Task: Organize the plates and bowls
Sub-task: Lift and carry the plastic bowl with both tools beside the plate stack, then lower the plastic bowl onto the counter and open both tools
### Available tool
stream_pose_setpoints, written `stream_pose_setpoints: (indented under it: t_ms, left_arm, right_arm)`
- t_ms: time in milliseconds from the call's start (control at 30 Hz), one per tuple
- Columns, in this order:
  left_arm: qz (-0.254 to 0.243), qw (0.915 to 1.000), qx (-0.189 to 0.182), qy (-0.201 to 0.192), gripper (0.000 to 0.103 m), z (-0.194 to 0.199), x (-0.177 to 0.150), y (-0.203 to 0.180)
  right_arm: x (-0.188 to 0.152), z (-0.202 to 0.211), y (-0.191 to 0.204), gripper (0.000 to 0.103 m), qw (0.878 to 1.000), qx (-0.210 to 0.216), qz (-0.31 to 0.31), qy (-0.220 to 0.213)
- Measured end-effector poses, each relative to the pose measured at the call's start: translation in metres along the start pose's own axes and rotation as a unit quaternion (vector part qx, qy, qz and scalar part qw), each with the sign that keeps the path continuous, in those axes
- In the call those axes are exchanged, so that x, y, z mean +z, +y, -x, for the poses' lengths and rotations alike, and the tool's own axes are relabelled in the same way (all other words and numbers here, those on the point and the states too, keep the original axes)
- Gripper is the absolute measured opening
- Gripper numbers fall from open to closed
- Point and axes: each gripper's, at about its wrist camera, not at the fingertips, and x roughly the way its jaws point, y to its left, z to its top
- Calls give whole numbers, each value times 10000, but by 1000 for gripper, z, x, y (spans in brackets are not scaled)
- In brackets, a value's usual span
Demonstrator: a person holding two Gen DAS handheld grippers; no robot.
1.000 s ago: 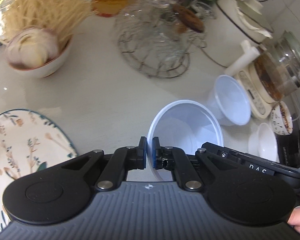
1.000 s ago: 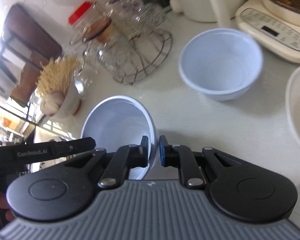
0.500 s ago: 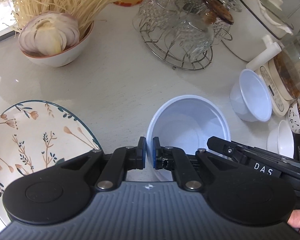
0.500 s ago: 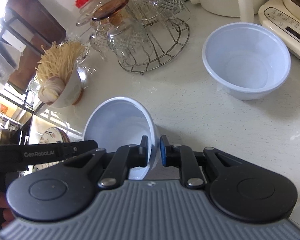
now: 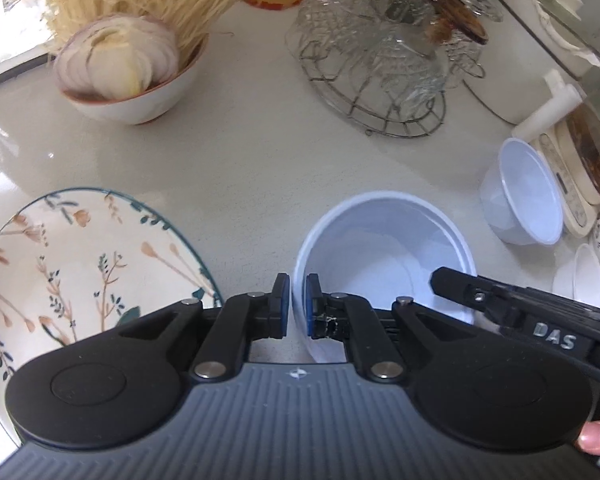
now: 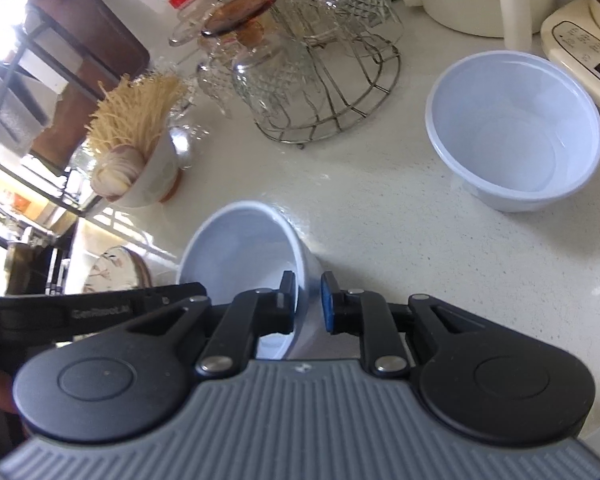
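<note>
A white plastic bowl (image 5: 384, 252) is held between both grippers over the pale counter. My left gripper (image 5: 297, 306) is shut on its left rim. My right gripper (image 6: 307, 302) straddles its right rim (image 6: 240, 248) with the jaws slightly parted, the blue pad standing off the wall. A second white plastic bowl (image 6: 516, 132) sits upright on the counter to the right; it also shows in the left wrist view (image 5: 524, 192). A floral plate (image 5: 80, 272) lies at the left.
A bowl of noodles and sliced onion (image 5: 128, 68) stands at the back left. A wire rack of glass cups (image 5: 380, 64) stands at the back. A kettle base (image 6: 580, 52), a white pot (image 5: 540, 40) and small white bowls (image 5: 580, 280) crowd the right.
The held bowl has moved back toward me and leftward, away from the second bowl. My right gripper's jaws have widened a little around the rim.
</note>
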Motion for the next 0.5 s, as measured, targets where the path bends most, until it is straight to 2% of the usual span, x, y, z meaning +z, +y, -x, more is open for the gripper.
stream_pose_setpoints:
  t_ms: [67, 100, 133, 200, 233, 500]
  left_arm:
    - [129, 9999, 17, -34, 15, 2, -1, 2]
    - [150, 9999, 58, -62, 20, 4, -2, 3]
    - [148, 9998, 87, -95, 22, 6, -4, 4]
    - [203, 9996, 128, -171, 27, 13, -7, 6]
    - [200, 9994, 194, -224, 31, 16, -8, 6]
    - [168, 9984, 74, -541, 32, 52, -18, 8]
  right_arm:
    - [0, 2, 1, 18, 9999, 23, 128, -5]
    - [1, 3, 1, 22, 9999, 16, 168, -1]
    - [1, 4, -1, 39, 9999, 17, 169, -30]
    - [1, 9, -4, 58, 9999, 85, 105, -90]
    - [1, 12, -4, 59, 9998, 140, 107, -118]
    - [2, 45, 7, 59, 9982, 29, 269, -529]
